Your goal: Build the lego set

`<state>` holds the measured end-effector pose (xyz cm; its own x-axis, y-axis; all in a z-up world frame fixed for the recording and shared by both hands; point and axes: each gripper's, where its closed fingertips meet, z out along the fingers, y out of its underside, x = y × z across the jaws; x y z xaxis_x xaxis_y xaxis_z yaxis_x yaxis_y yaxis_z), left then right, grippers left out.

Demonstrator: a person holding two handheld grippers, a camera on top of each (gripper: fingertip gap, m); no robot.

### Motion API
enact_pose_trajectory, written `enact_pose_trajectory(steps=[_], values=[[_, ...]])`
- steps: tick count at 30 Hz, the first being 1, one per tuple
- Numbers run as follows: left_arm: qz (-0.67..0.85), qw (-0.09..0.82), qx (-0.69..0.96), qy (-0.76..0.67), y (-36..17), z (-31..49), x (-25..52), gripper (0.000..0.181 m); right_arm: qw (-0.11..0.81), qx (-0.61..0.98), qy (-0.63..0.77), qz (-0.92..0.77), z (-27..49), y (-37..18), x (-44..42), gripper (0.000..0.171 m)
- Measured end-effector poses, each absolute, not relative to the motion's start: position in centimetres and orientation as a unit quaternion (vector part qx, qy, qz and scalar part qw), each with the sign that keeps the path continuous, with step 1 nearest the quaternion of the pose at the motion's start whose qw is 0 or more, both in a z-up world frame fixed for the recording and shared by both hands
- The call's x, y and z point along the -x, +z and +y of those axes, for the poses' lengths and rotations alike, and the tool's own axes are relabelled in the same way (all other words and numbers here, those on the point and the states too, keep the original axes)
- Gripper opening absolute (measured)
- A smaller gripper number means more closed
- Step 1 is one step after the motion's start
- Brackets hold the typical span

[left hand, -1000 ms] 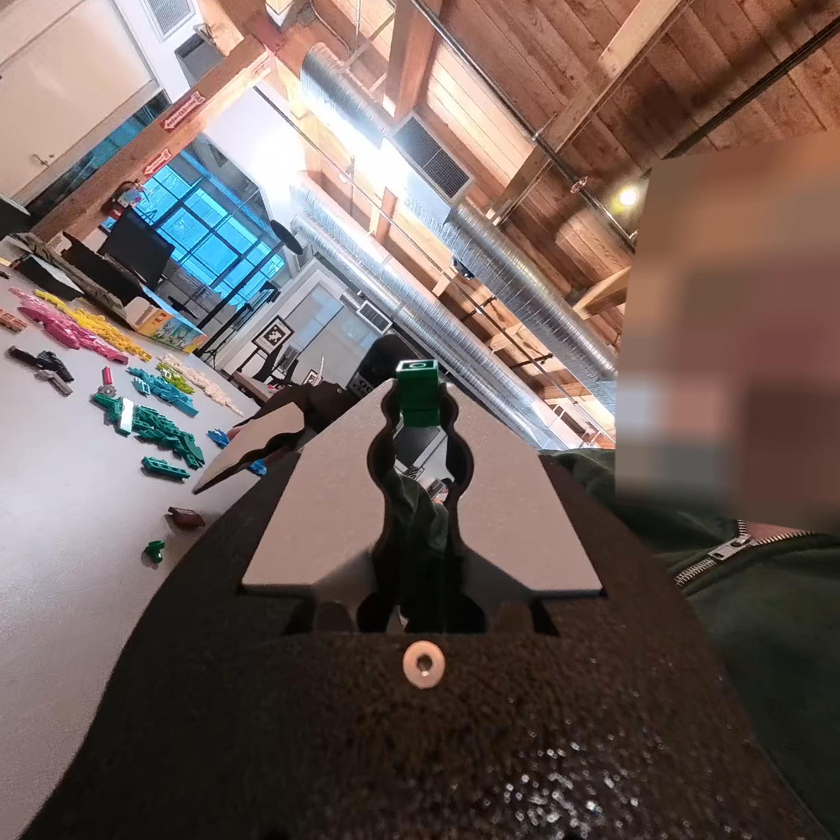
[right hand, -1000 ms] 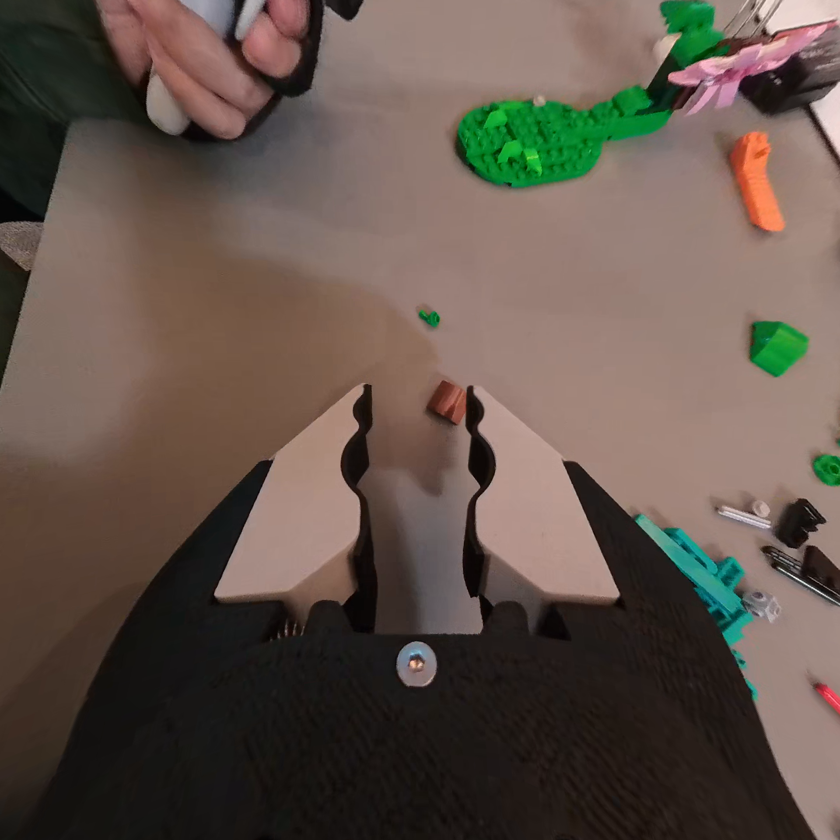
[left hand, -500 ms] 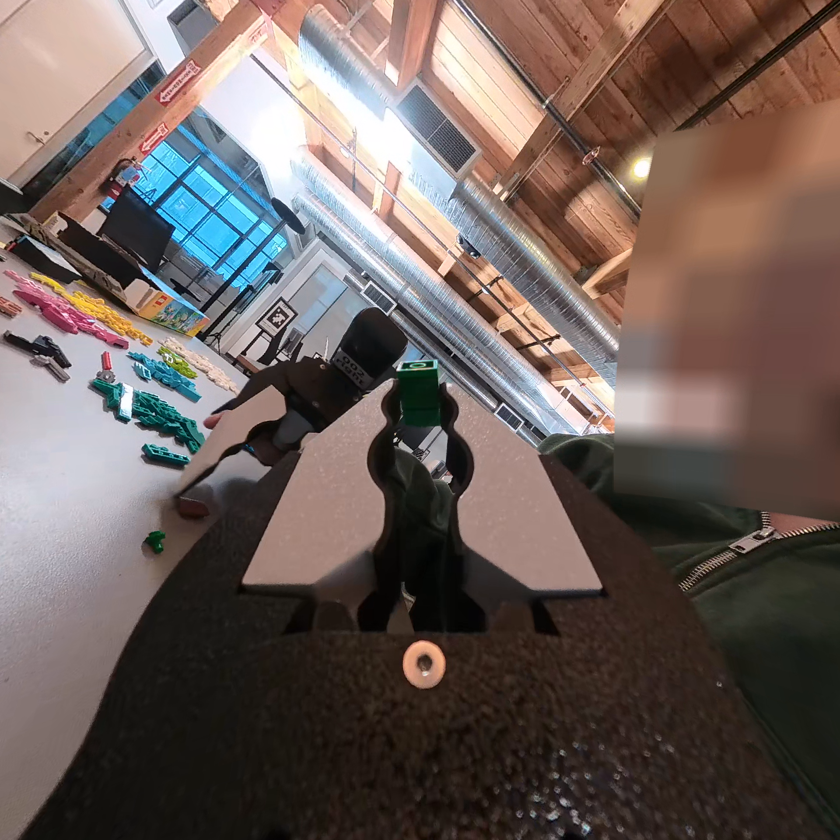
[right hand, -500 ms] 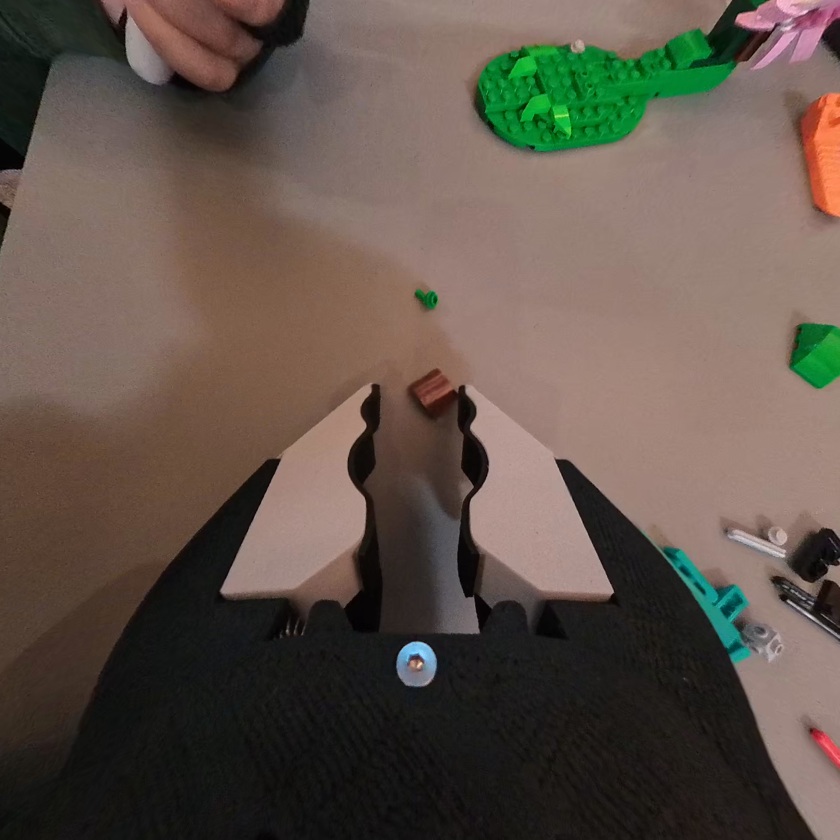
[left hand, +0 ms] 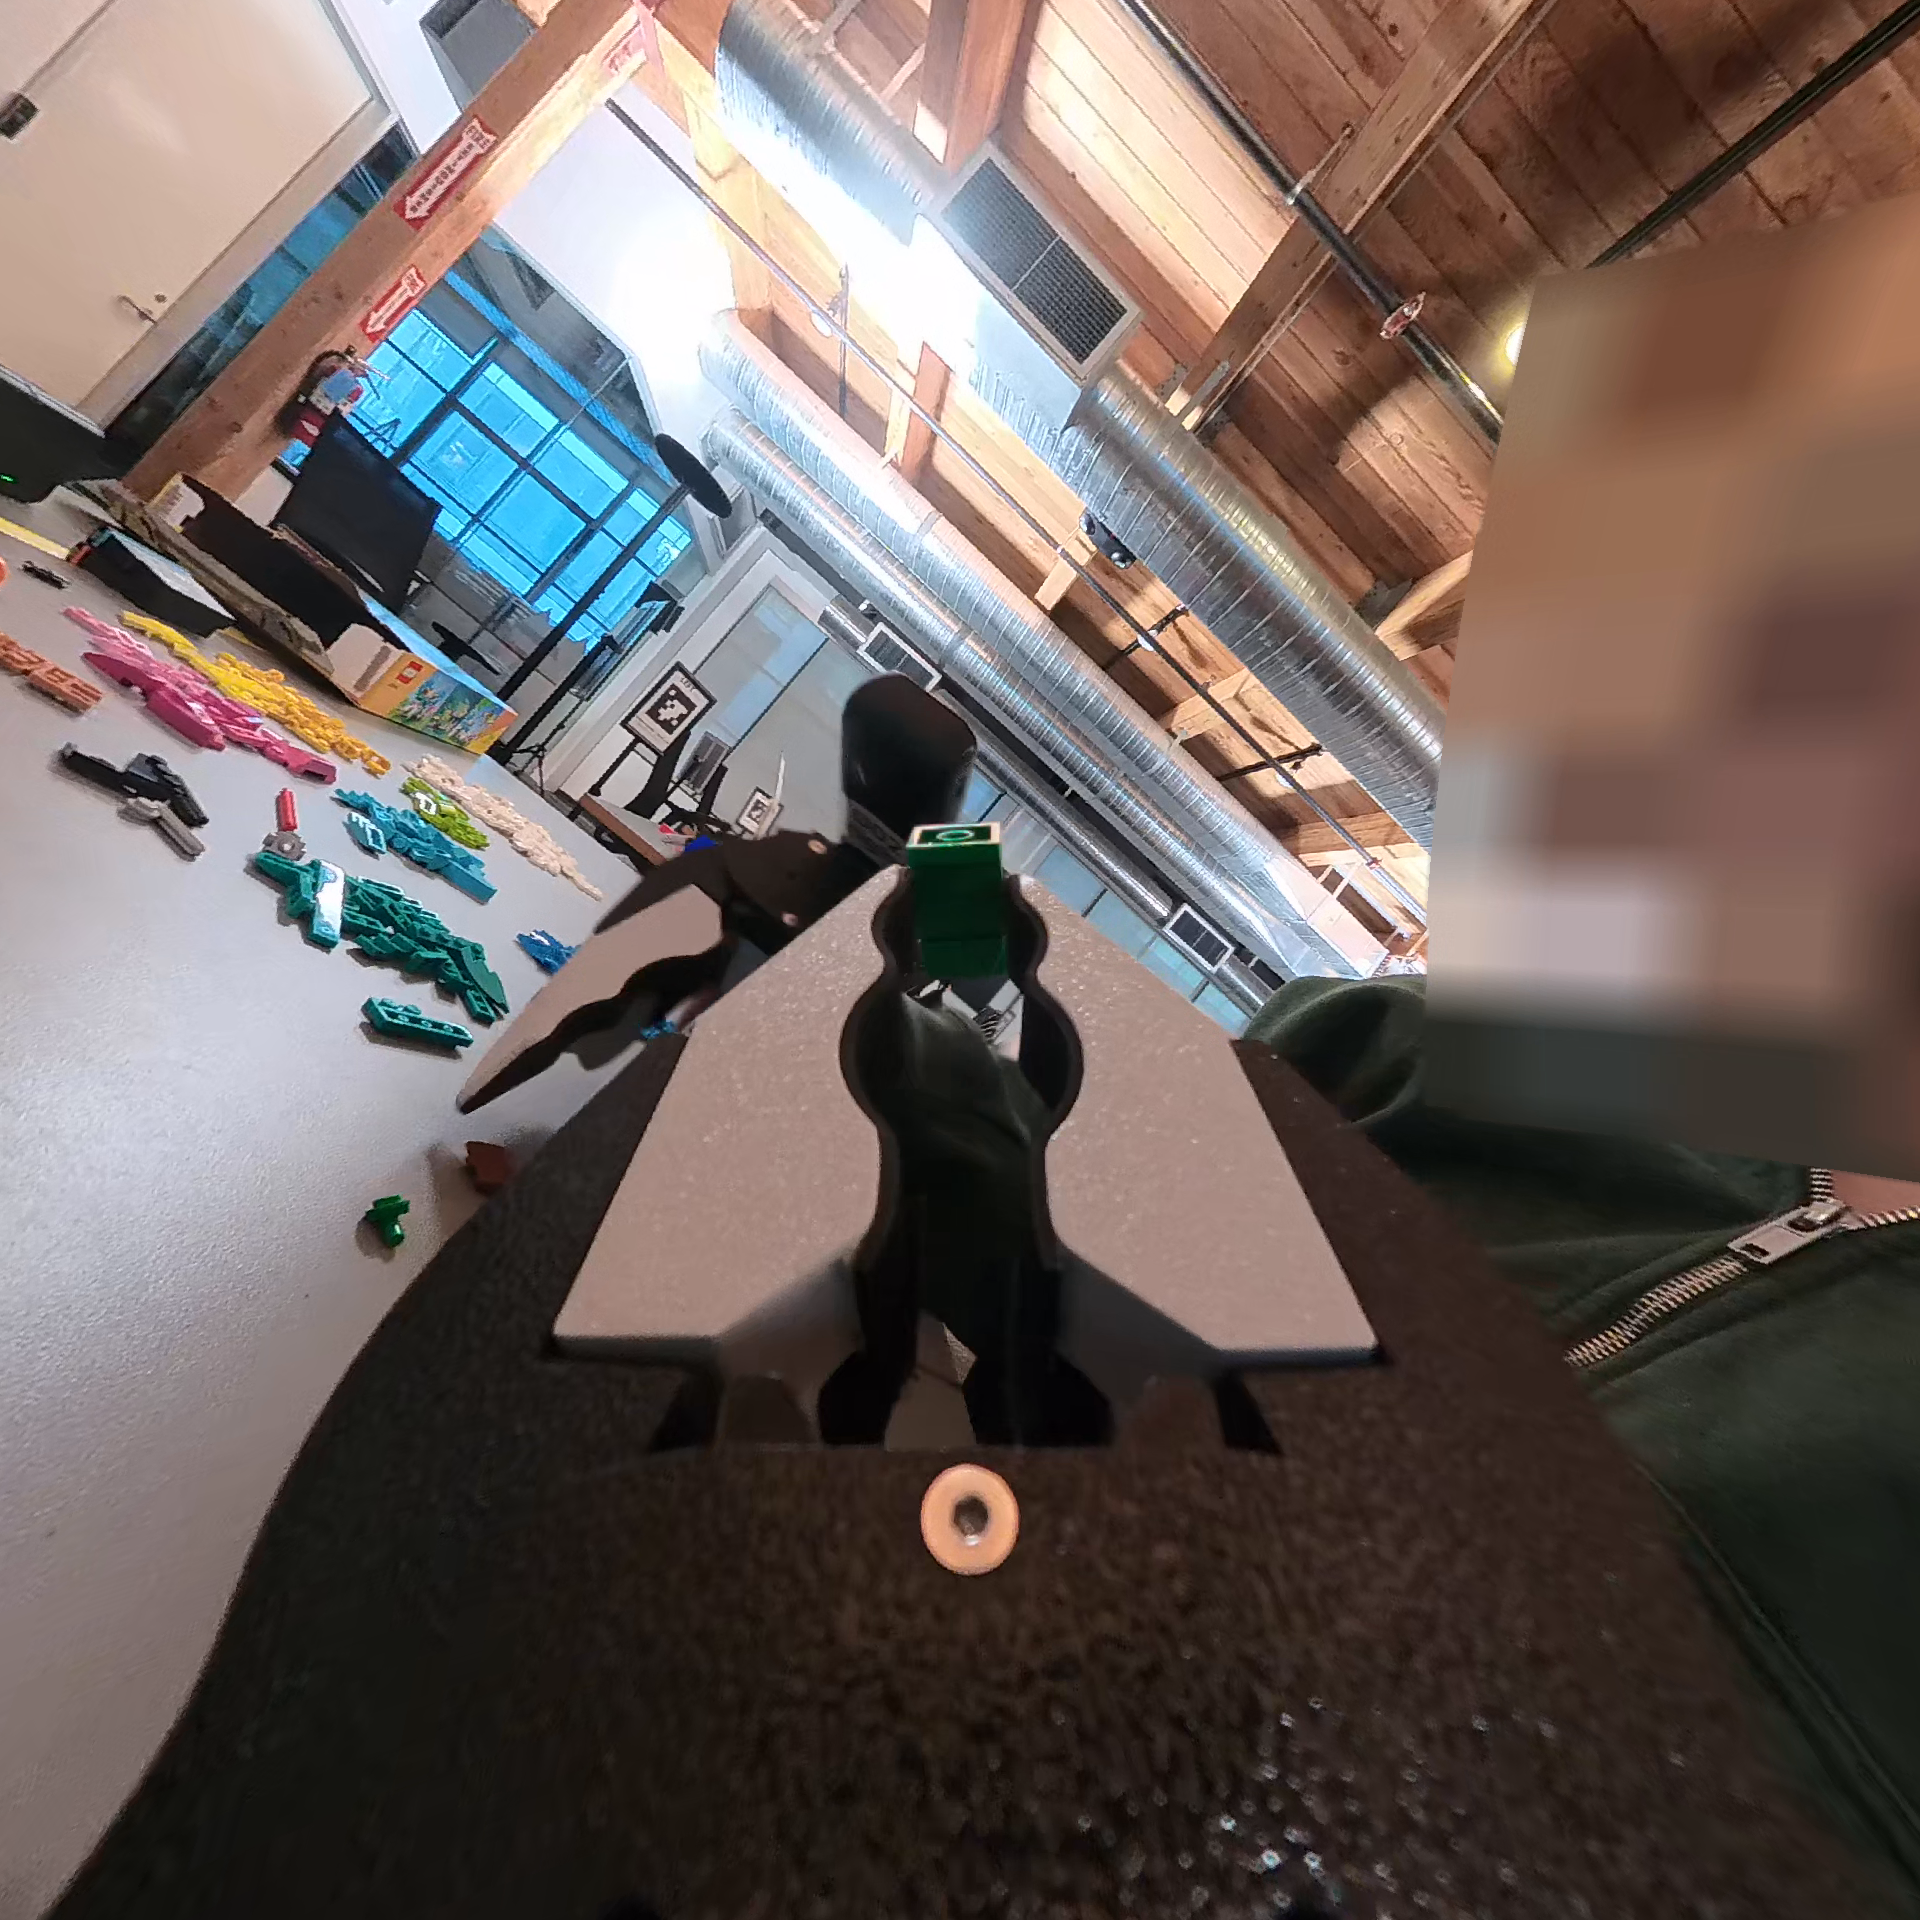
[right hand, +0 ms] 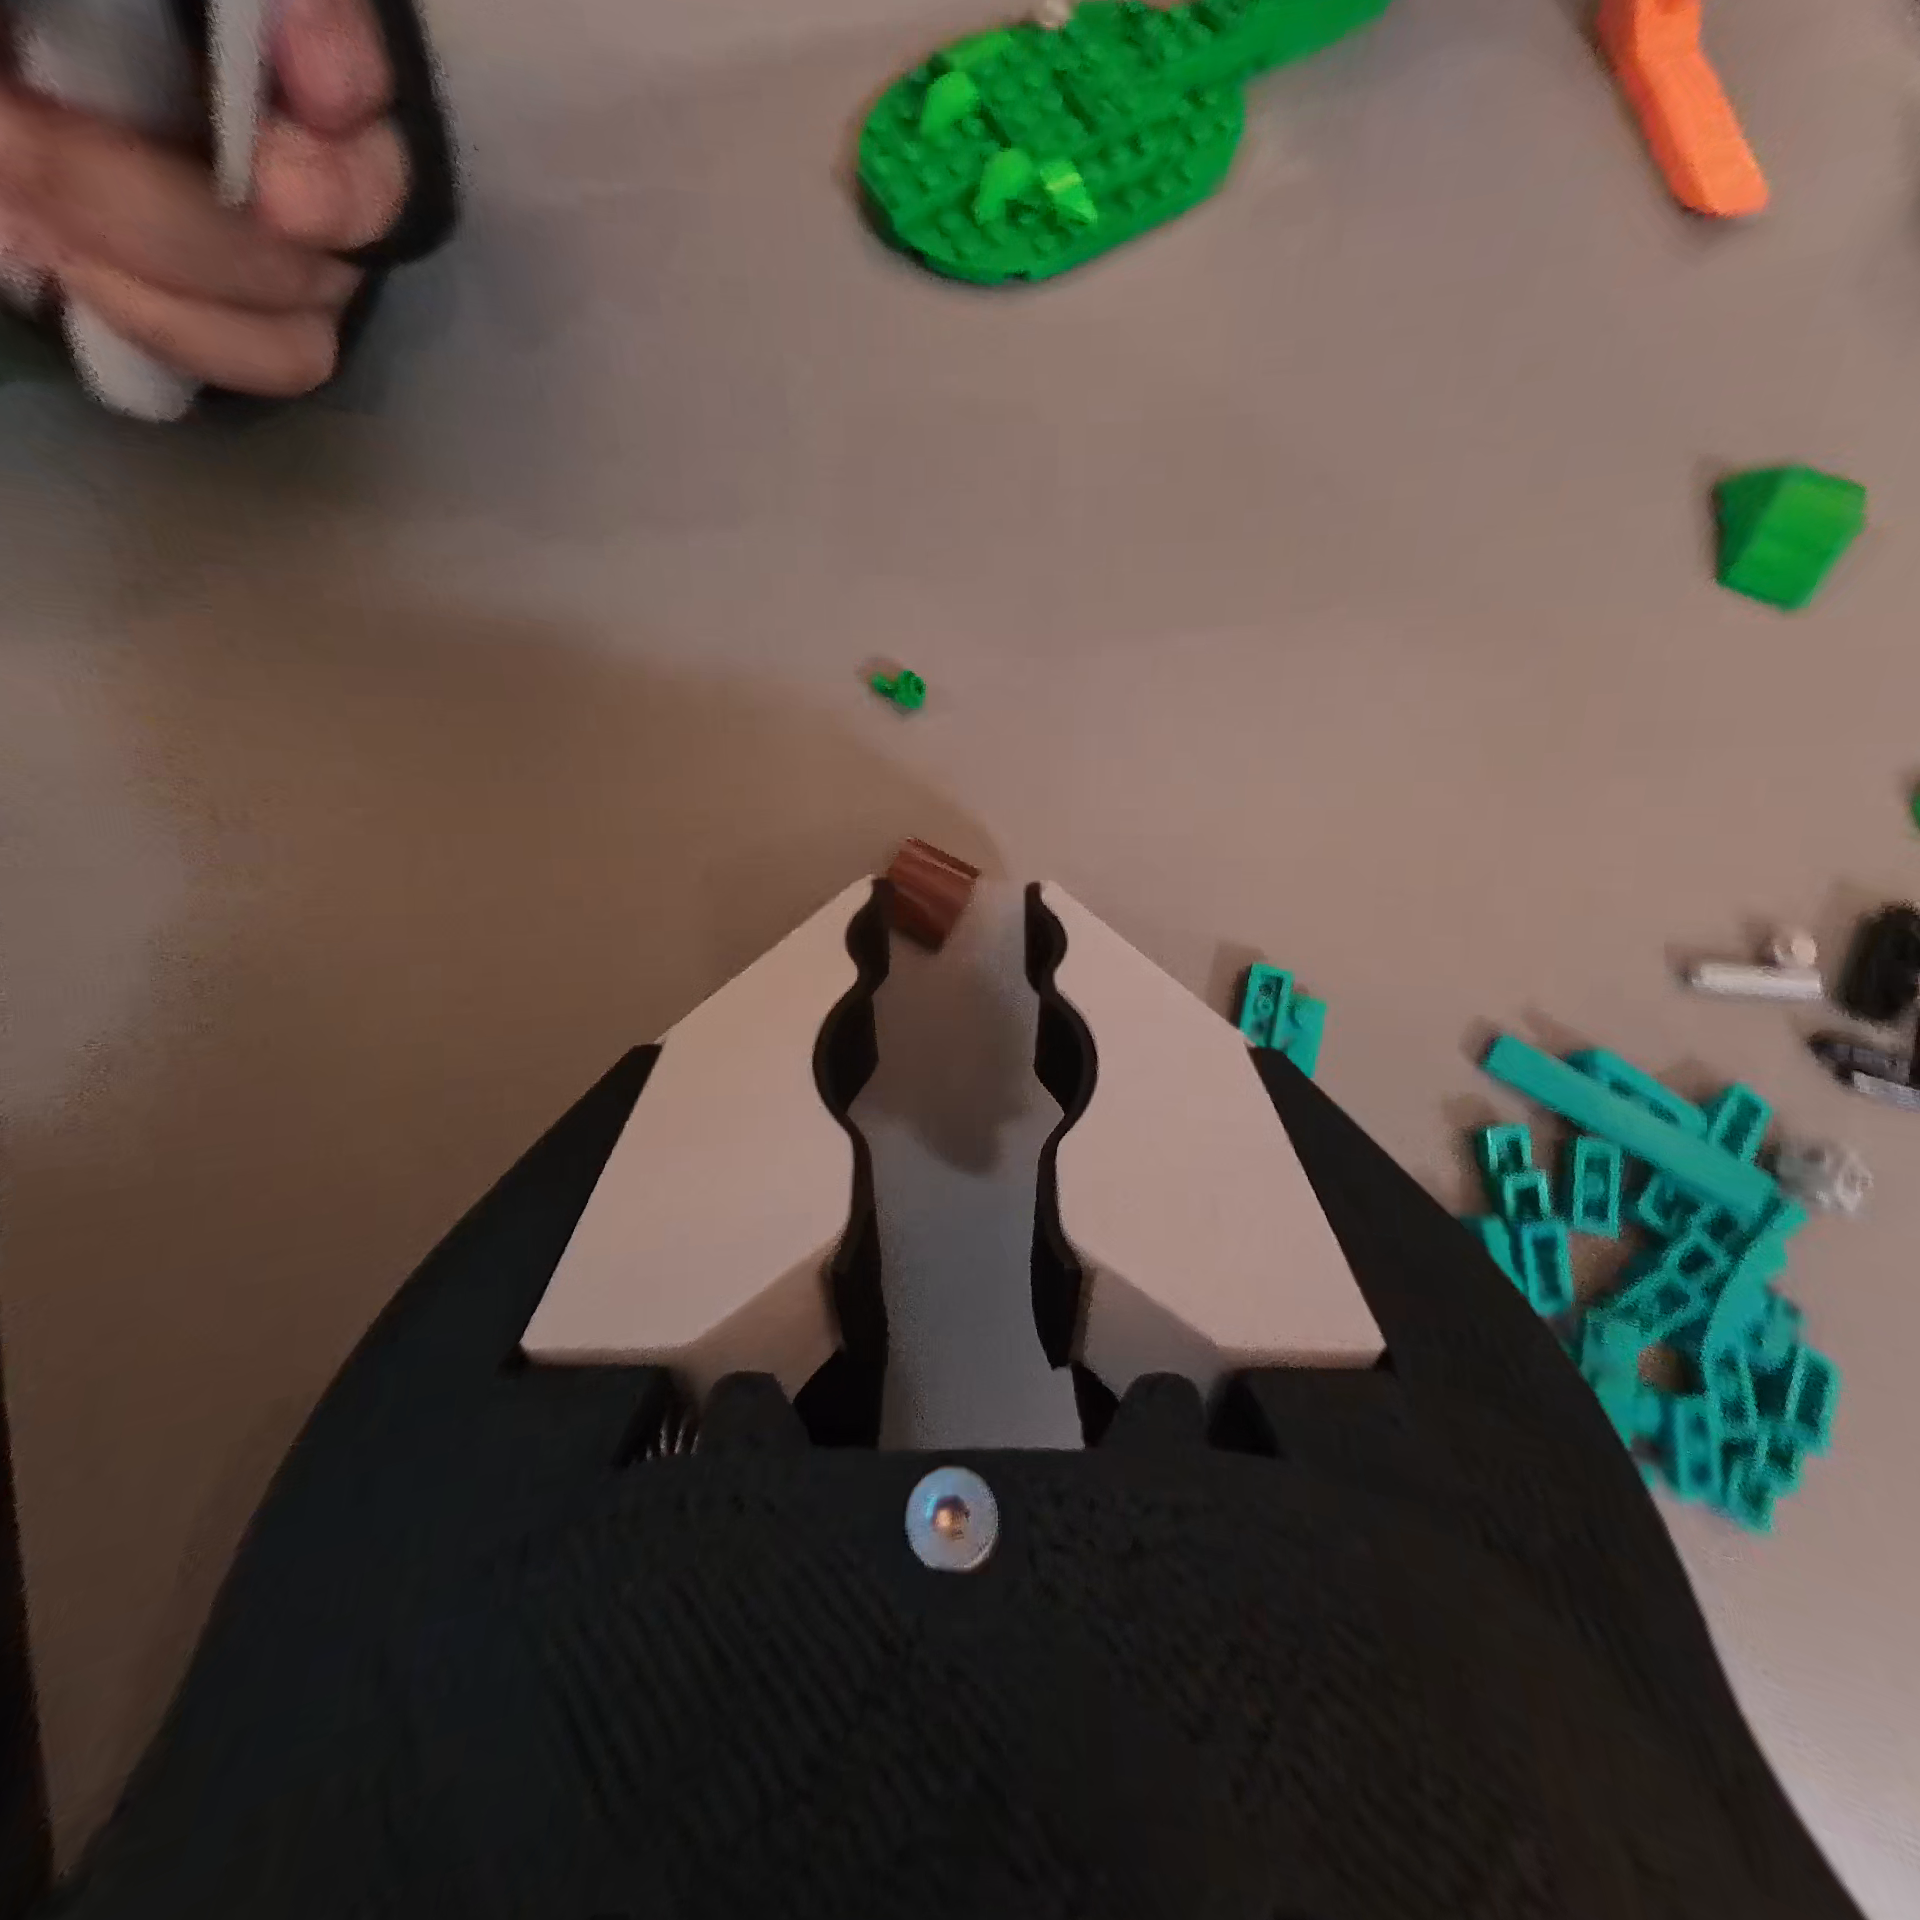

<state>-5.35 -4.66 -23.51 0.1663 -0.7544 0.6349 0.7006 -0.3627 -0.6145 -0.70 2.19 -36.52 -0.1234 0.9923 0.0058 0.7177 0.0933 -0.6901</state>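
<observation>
My left gripper (left hand: pixel 956 904) is shut on a small stack of dark green bricks (left hand: pixel 954 899) and holds it up in the air, pointed toward the ceiling. My right gripper (right hand: pixel 952 885) is open, low over the grey table. A small brown brick (right hand: pixel 932 891) lies between its fingertips, against the left one. The brown brick also shows in the left wrist view (left hand: pixel 488 1162), just under the right gripper's fingers (left hand: pixel 582 1039). A green baseplate build (right hand: pixel 1049 145) lies farther ahead.
A tiny green stud (right hand: pixel 902 688) lies ahead of the brown brick. A teal brick pile (right hand: pixel 1662 1247), a green slope piece (right hand: pixel 1787 545) and an orange piece (right hand: pixel 1673 135) lie to the right. A hand (right hand: pixel 187 208) is at upper left. Sorted coloured piles (left hand: pixel 208 707) lie far off. Left tips to right tips: about 15 centimetres. From either gripper's tips it is about 15 centimetres to the green baseplate build (right hand: pixel 1049 145).
My right gripper's jaws have narrowed around the brown brick, which now sits by the left fingertip. The right view has shifted, showing more of the teal pile. The left gripper still holds the green stack.
</observation>
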Motion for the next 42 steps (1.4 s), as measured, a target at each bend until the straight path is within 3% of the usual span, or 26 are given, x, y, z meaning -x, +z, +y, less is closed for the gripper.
enact_pose_trajectory(steps=[9, 26, 35, 42], values=[[0.028, 0.564, 0.52, -0.641, -23.6, -4.6, 5.2, 0.013, 0.298, 0.684, 0.271, -0.608, 2.2, -36.4, 1.0, 0.024], [0.025, 0.566, 0.518, -0.641, -23.8, -4.0, 5.3, 0.013, 0.297, 0.678, 0.26, -0.621, 2.1, -36.9, 0.8, 0.014], [0.023, 0.583, 0.509, -0.632, -23.4, -4.1, 5.5, 0.013, 0.484, 0.559, 0.275, -0.614, 2.3, -31.5, 3.1, 0.014], [0.009, 0.589, 0.502, -0.633, -23.3, -4.1, 6.1, 0.013, 0.573, 0.508, 0.27, -0.584, 2.8, -28.9, 2.5, 0.014]])
